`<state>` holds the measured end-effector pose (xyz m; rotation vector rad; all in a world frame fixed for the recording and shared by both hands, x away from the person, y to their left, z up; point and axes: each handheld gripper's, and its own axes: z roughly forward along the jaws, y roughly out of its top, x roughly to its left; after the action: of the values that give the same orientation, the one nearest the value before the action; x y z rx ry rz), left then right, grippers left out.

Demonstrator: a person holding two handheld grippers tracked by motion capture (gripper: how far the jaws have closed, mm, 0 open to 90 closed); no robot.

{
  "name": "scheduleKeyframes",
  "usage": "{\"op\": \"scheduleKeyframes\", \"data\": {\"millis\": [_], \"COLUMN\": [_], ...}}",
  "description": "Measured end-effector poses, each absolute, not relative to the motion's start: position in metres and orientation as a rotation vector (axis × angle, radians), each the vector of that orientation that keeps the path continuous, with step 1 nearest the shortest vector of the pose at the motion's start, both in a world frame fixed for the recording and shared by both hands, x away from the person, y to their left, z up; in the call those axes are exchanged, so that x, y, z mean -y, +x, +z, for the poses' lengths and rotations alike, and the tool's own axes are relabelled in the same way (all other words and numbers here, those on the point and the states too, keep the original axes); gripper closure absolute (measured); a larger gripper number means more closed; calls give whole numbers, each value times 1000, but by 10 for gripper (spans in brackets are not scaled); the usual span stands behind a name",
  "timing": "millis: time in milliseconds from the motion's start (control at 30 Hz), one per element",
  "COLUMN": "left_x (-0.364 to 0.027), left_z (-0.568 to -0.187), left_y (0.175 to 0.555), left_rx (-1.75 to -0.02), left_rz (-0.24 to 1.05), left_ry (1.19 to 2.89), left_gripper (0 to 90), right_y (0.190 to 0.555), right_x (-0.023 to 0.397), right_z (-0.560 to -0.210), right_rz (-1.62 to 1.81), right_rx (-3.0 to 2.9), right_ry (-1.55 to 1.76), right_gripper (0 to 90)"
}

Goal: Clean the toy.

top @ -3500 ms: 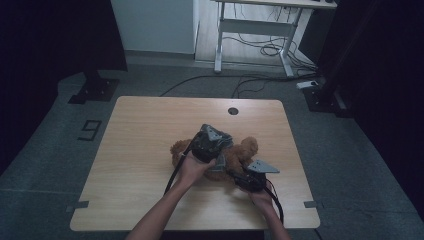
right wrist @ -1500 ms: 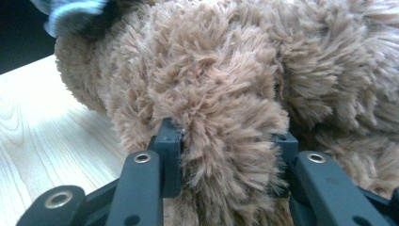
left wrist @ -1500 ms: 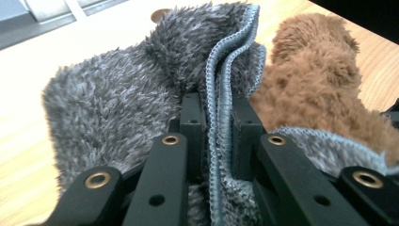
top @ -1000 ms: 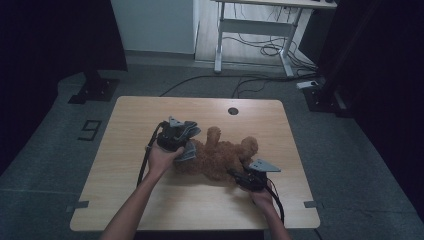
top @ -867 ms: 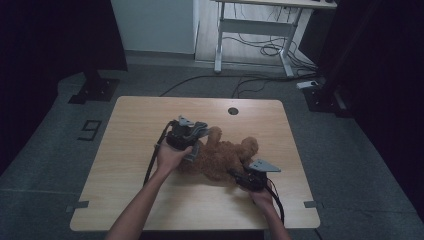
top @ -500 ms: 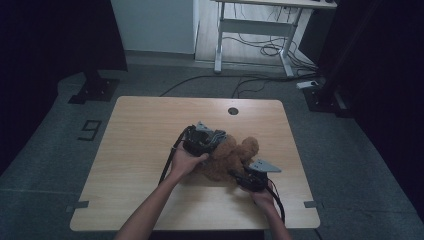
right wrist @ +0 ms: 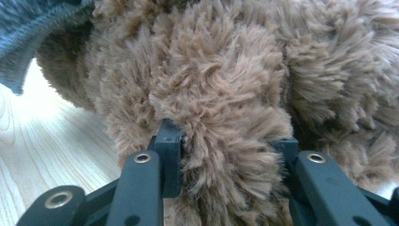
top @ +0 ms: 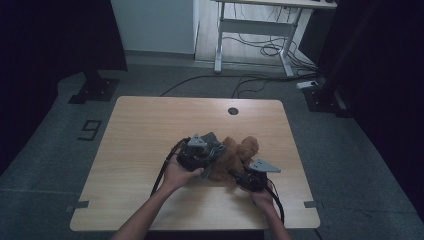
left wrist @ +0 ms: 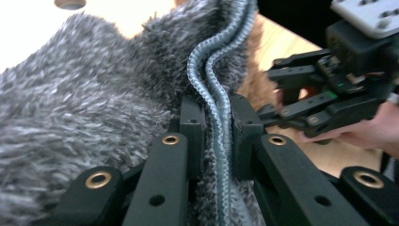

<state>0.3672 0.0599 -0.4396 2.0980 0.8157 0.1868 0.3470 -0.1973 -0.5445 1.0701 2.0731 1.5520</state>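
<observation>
The brown plush toy (top: 235, 155) is lying near the table's (top: 150, 130) middle, the right gripper (right wrist: 226, 136) clamping a furry limb while the left gripper (left wrist: 219, 122) is pinching the grey fleece garment's (left wrist: 70, 117) zipper edge, dressing seemingly only partway done.

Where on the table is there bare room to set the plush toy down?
The table is bare along its whole far half, around the round hole, and down its left side. The near edge is open too. It is crowded right of centre, where both grippers hold the plush toy.
</observation>
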Motion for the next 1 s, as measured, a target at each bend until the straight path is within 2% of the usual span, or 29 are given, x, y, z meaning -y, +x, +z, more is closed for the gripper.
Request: {"op": "scheduleKeyframes", "data": {"millis": [200, 633, 800, 1000], "left_x": [-80, -134, -130, -99], "left_z": [-433, -433, -416, -402], "left_y": [368, 374, 378, 400], "left_rx": [-898, -1043, -1016, -994], "left_rz": [381, 476, 515, 525], "left_ry": [2104, 2017, 1976, 2002], "left_gripper": [776, 782, 782, 781], "right_y": [347, 348, 351, 354], "right_x": [196, 195, 192, 190], "right_z": [-544, -543, -543, -542], "right_rz": [1557, 1559, 1551, 1539], "right_rx": [-2066, -2059, -2032, -2004], "right_ry": [1081, 1084, 1115, 1130], "right_gripper": [590, 587, 588, 589]}}
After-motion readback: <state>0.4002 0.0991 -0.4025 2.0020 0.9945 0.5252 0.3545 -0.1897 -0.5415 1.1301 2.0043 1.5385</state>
